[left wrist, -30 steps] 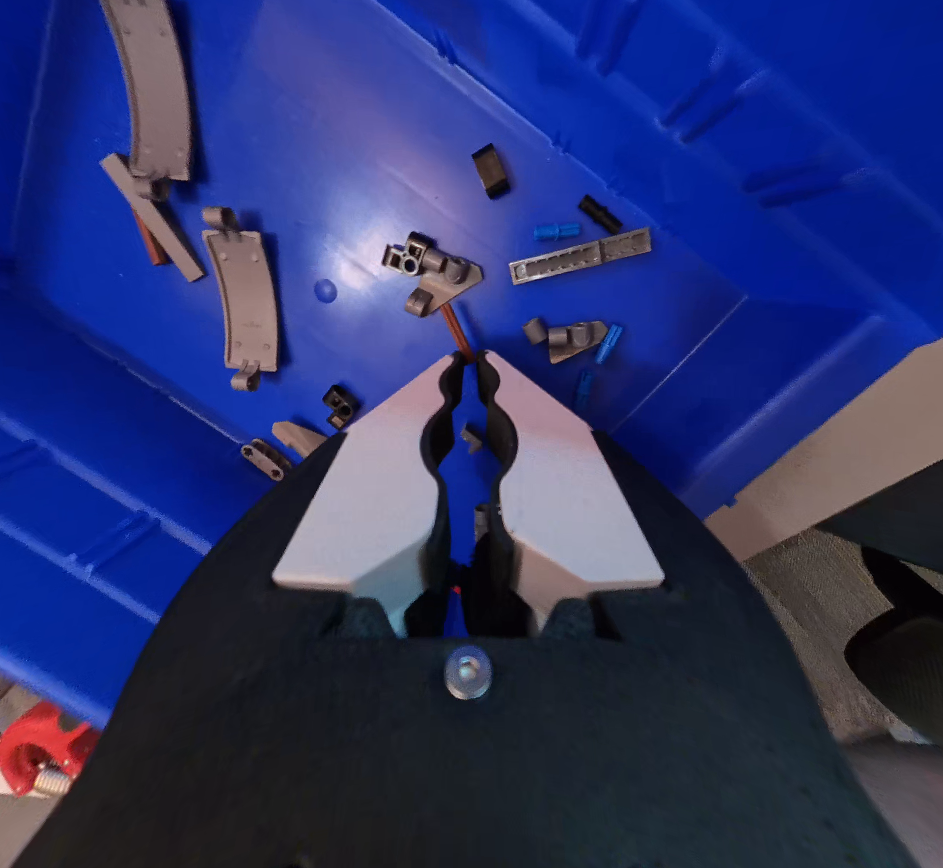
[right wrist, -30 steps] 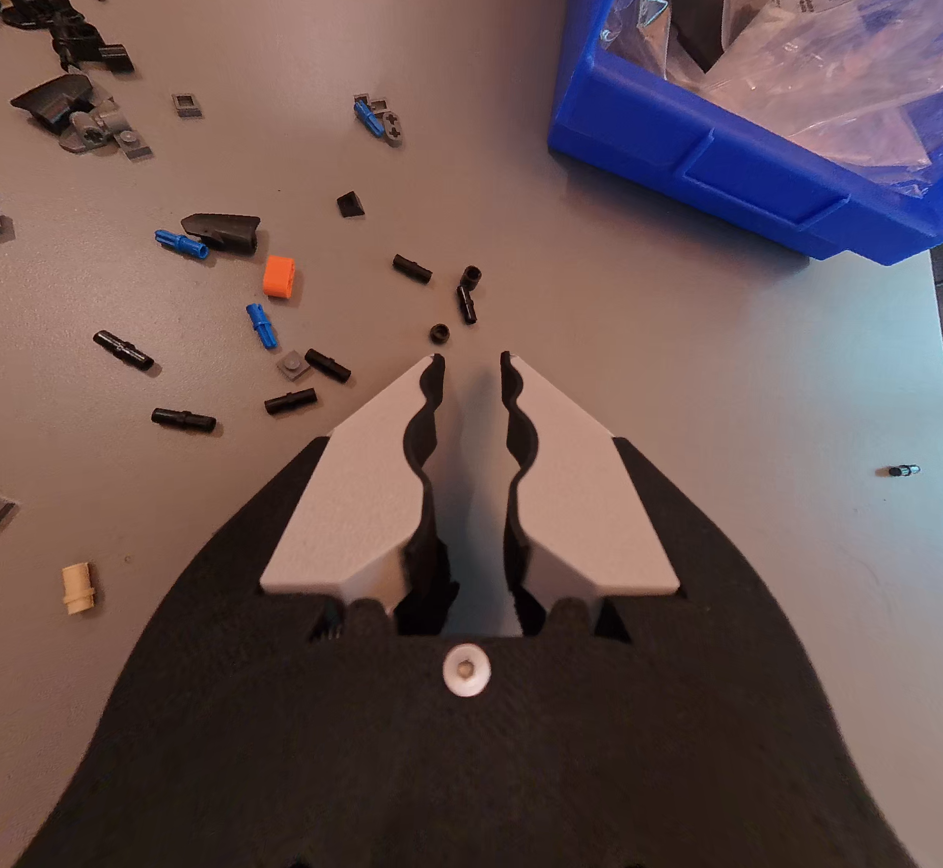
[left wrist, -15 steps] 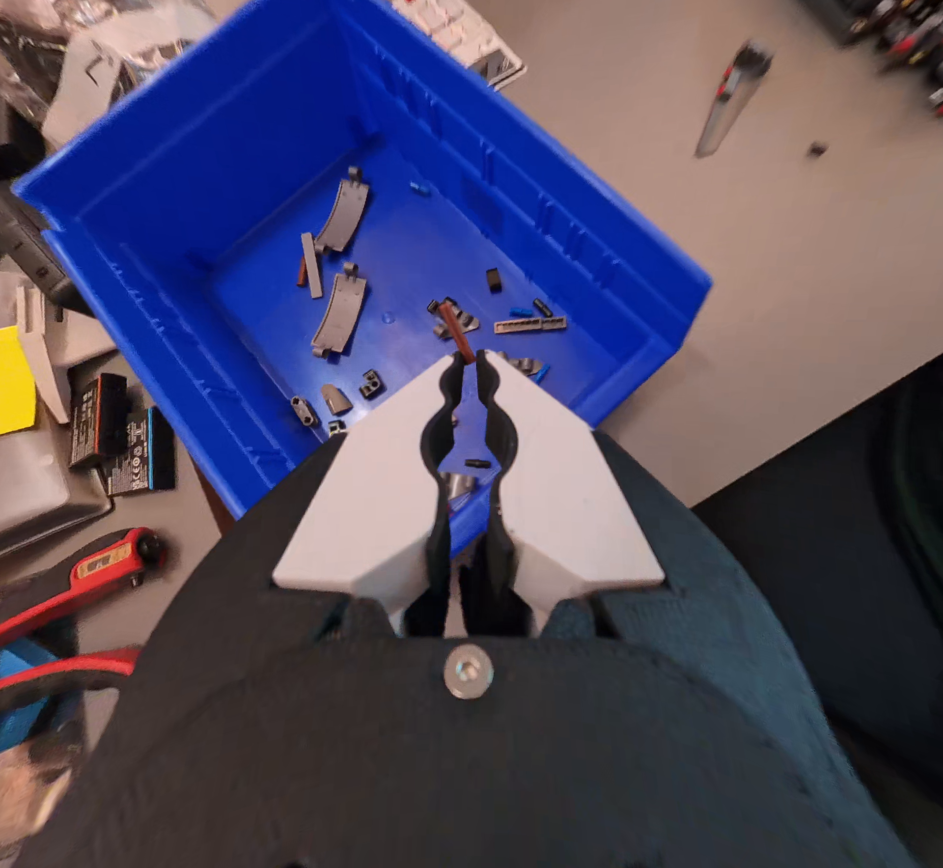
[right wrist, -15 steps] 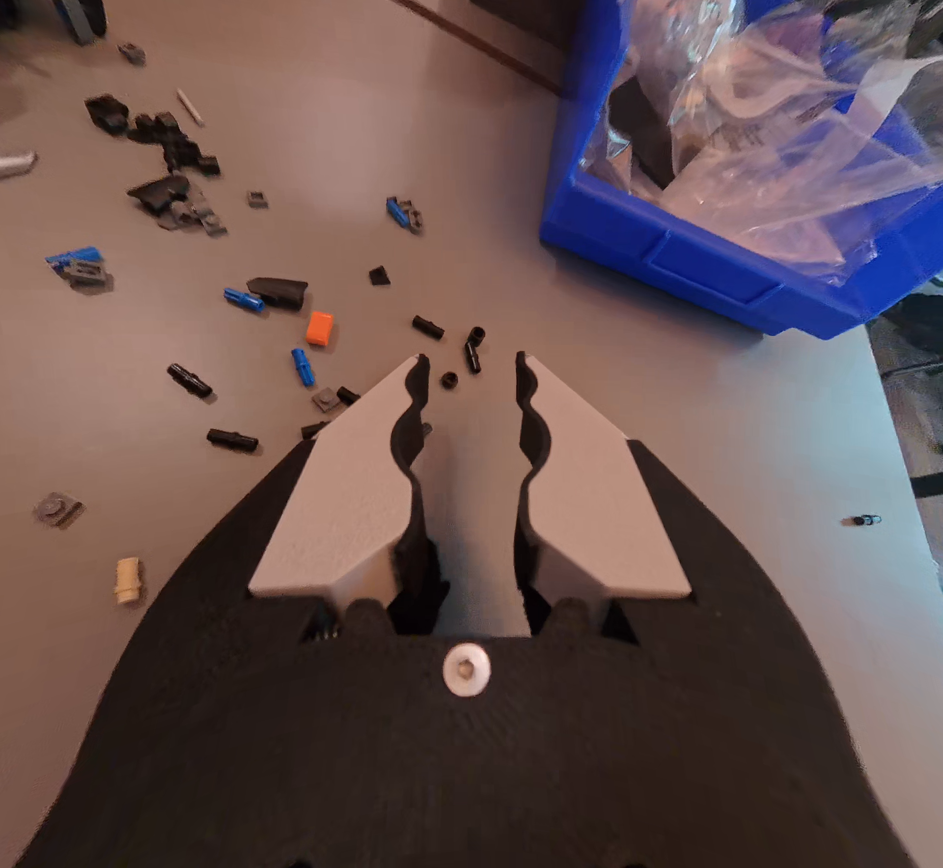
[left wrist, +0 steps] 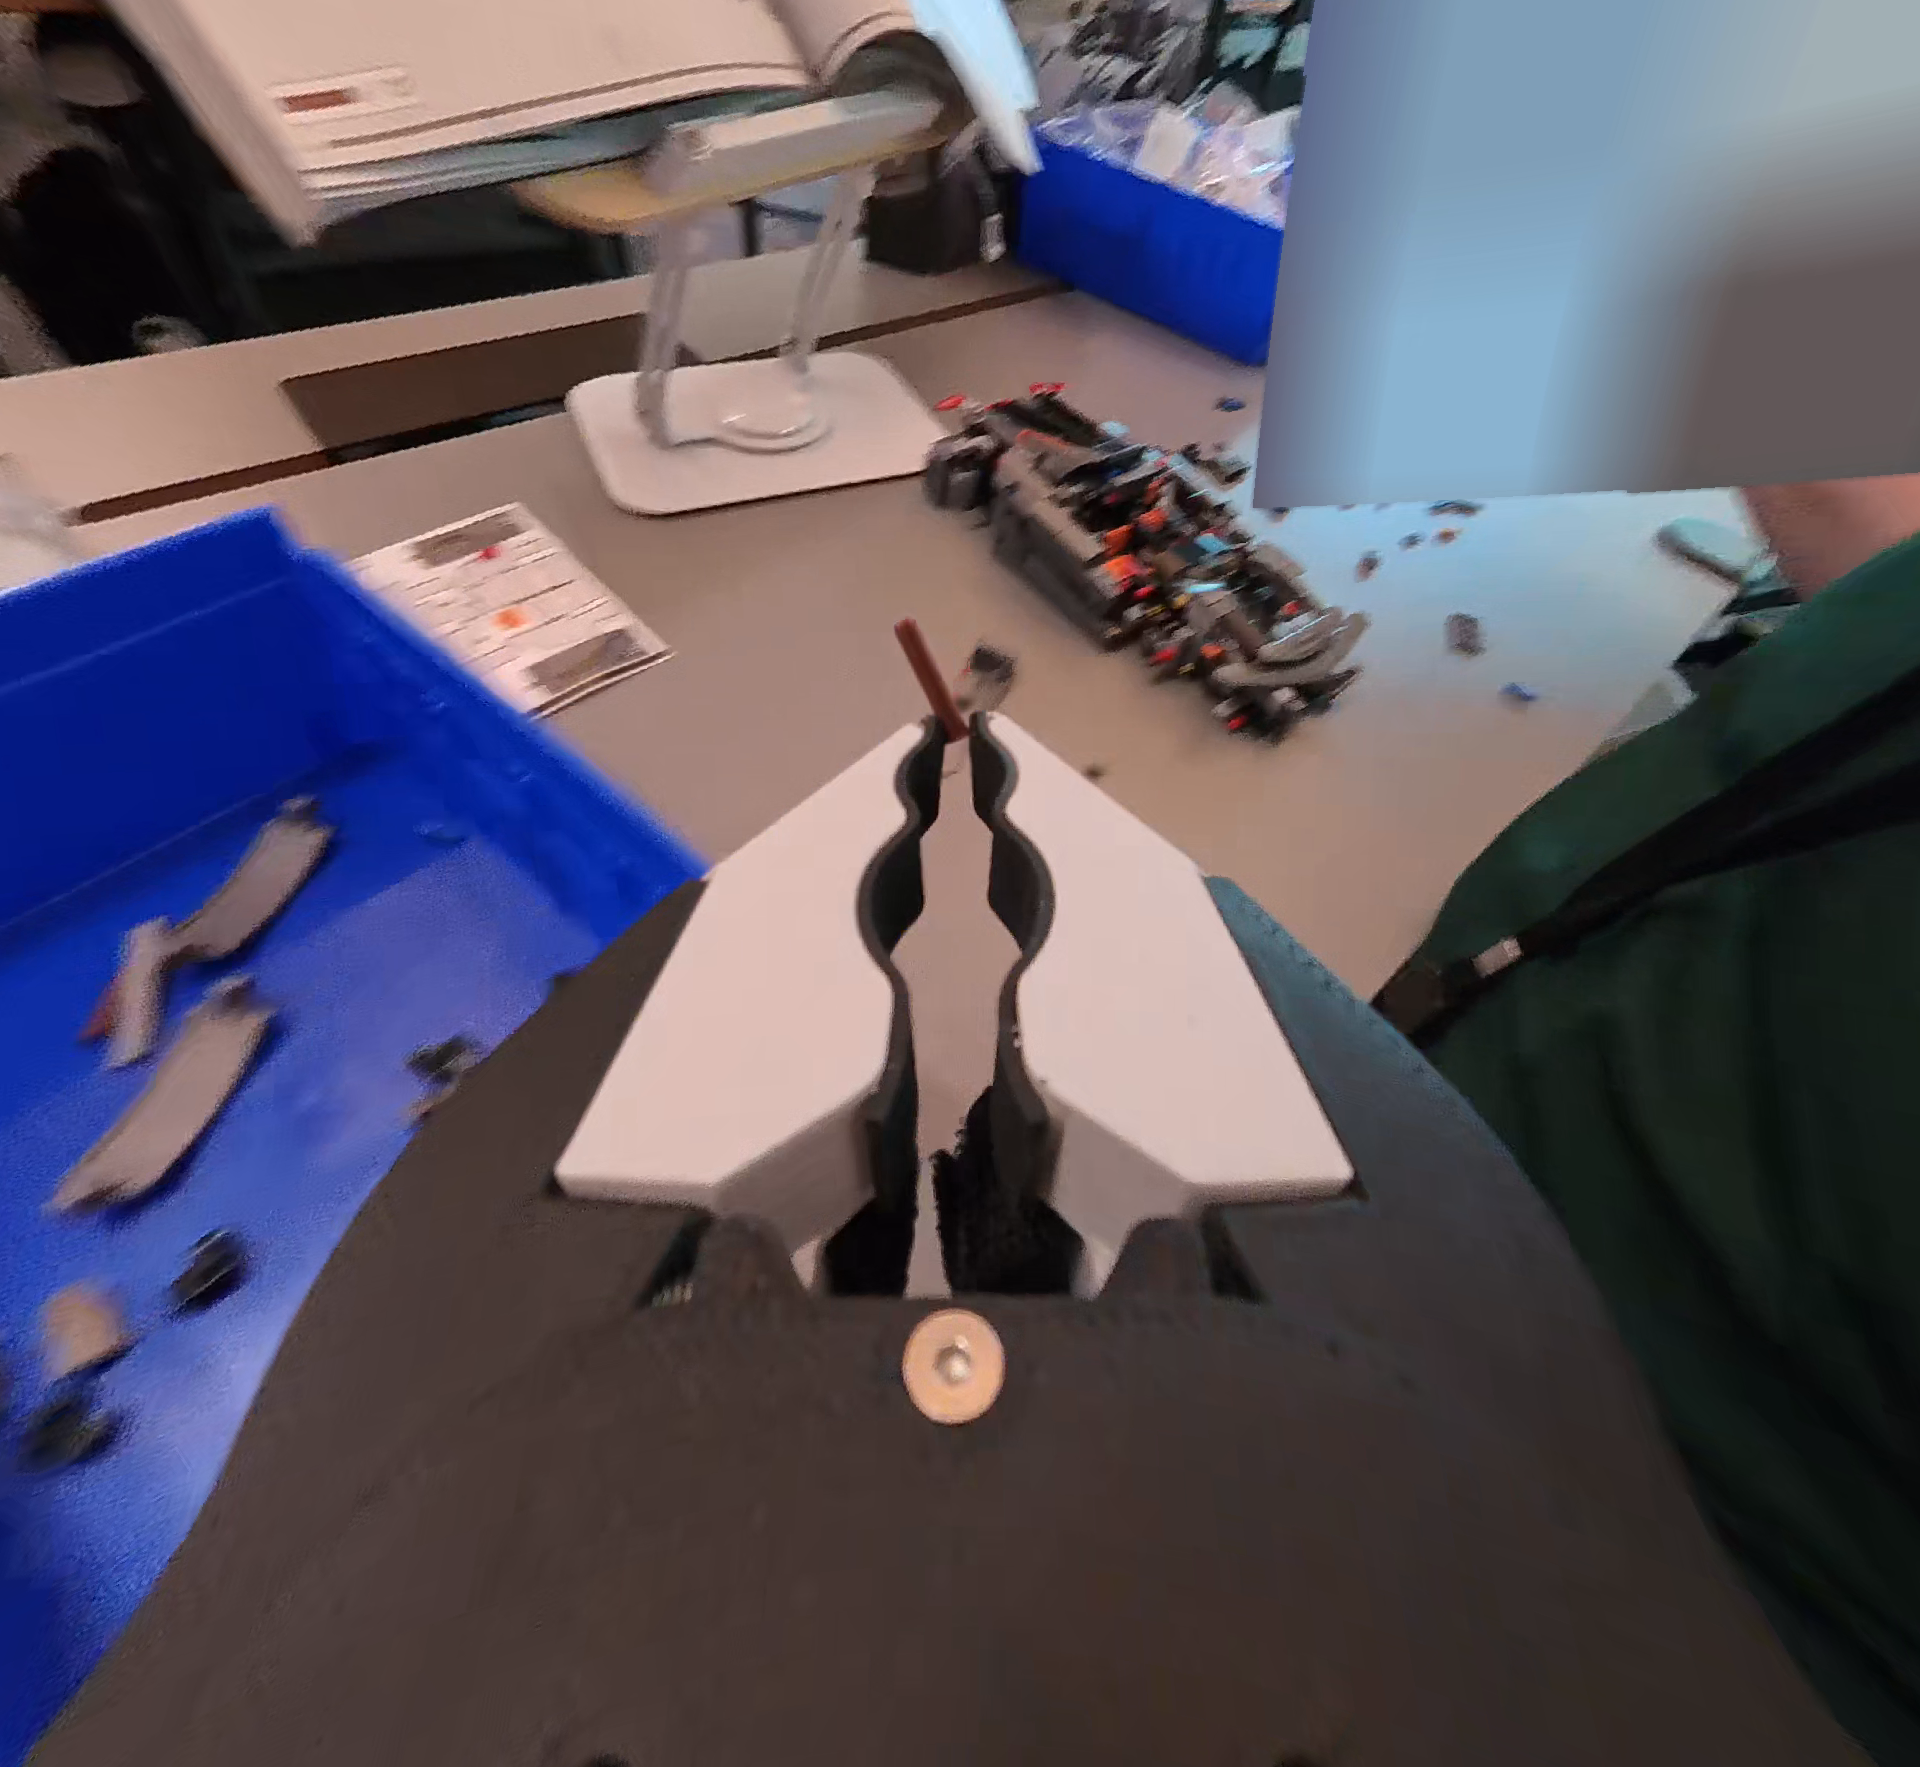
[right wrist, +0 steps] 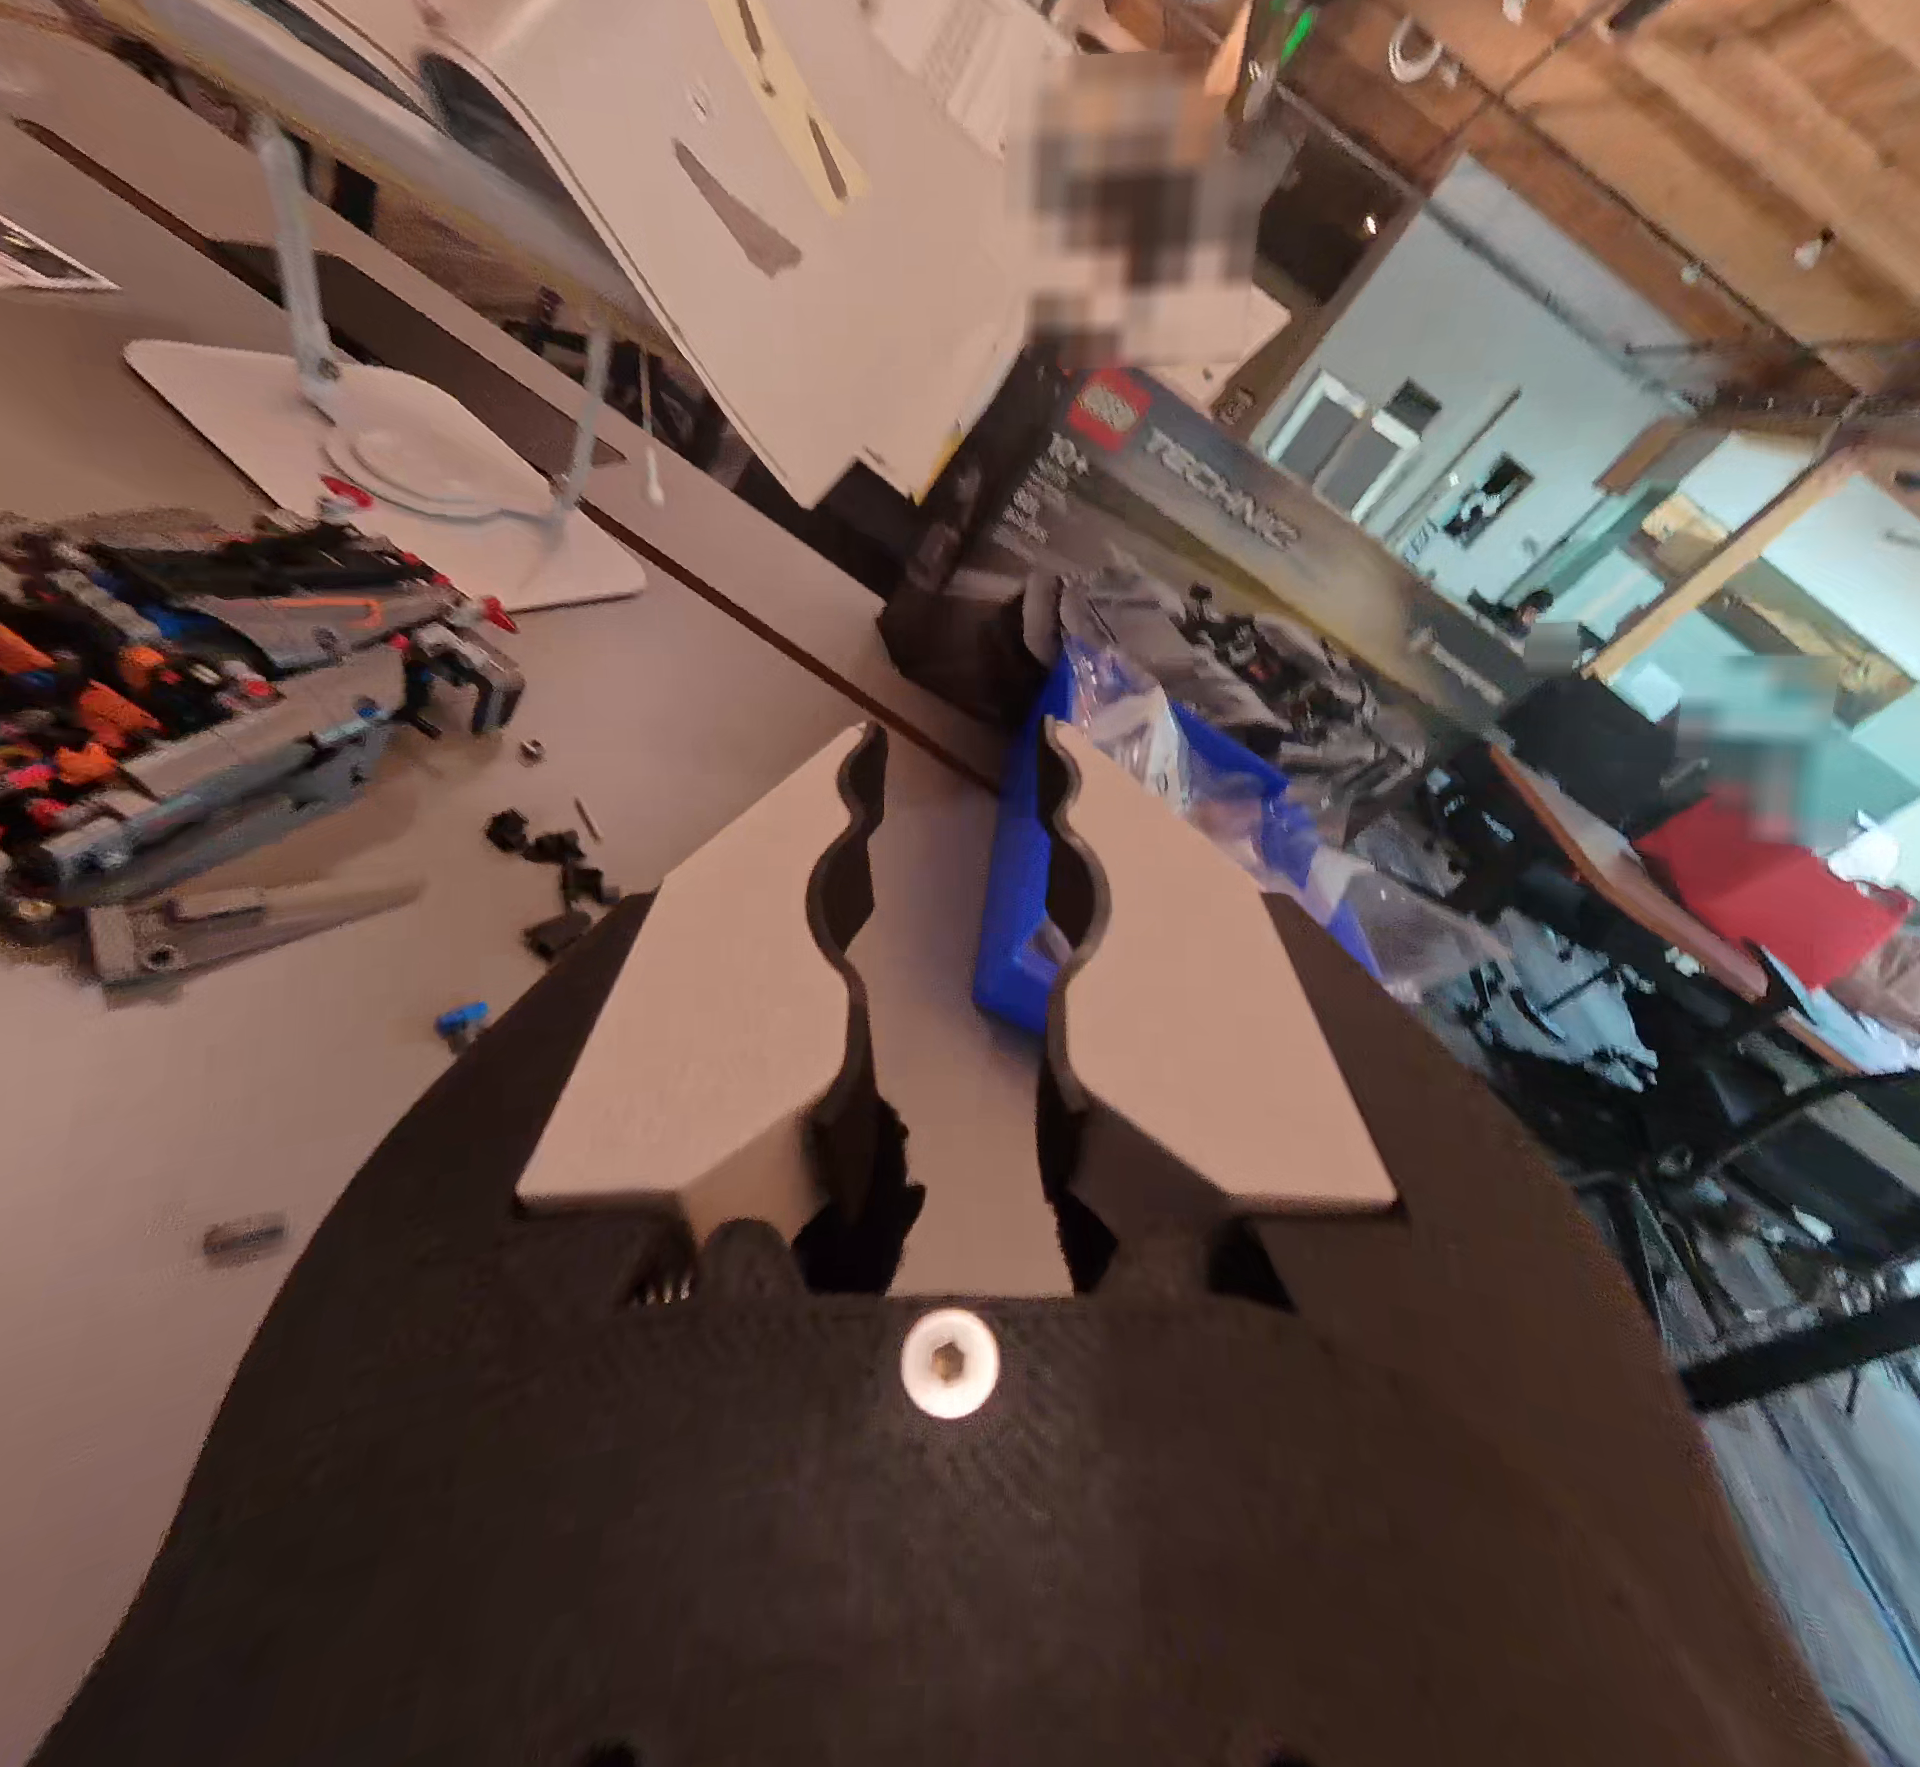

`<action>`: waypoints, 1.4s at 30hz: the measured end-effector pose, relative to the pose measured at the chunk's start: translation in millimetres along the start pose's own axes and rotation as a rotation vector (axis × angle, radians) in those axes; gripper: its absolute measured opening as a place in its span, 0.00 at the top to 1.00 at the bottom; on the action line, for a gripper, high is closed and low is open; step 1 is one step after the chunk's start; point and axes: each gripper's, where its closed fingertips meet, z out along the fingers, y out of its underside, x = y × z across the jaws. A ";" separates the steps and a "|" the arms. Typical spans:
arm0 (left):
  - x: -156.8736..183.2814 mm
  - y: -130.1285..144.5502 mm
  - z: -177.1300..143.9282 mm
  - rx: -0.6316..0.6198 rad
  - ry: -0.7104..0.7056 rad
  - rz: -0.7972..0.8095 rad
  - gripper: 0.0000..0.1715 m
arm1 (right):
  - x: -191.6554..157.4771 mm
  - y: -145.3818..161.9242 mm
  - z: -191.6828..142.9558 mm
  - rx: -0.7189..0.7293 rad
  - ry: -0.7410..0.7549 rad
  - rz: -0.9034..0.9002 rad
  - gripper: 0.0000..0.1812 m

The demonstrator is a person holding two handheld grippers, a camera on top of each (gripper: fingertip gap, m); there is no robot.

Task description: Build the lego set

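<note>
The left gripper [left wrist: 948,732] pinches a brown axle [left wrist: 930,678] that points forward from its tips. The model [left wrist: 1132,554] lies ahead and right on the table [left wrist: 790,595]. The right gripper [right wrist: 961,749] is spread, empty.

Glossy blue plastic bin [left wrist: 312,678], matt grey tabletop [left wrist: 810,595], paper instruction book [left wrist: 468,3], rough black tongs housing
</note>
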 end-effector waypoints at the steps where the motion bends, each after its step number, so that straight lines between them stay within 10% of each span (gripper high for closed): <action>1: 12.6 -2.9 10.7 0.022 0.052 -0.012 0.98 | -8.1 -12.7 -0.8 0.032 -0.022 -0.009 0.86; 17: 135.8 -26.1 162.1 0.262 0.524 -0.400 0.98 | -276.4 -111.5 -27.0 0.328 -0.724 -0.036 0.85; 42: 152.5 48.5 159.1 0.205 0.591 -0.853 0.98 | -361.4 -74.6 -43.4 0.175 -0.865 -0.247 0.94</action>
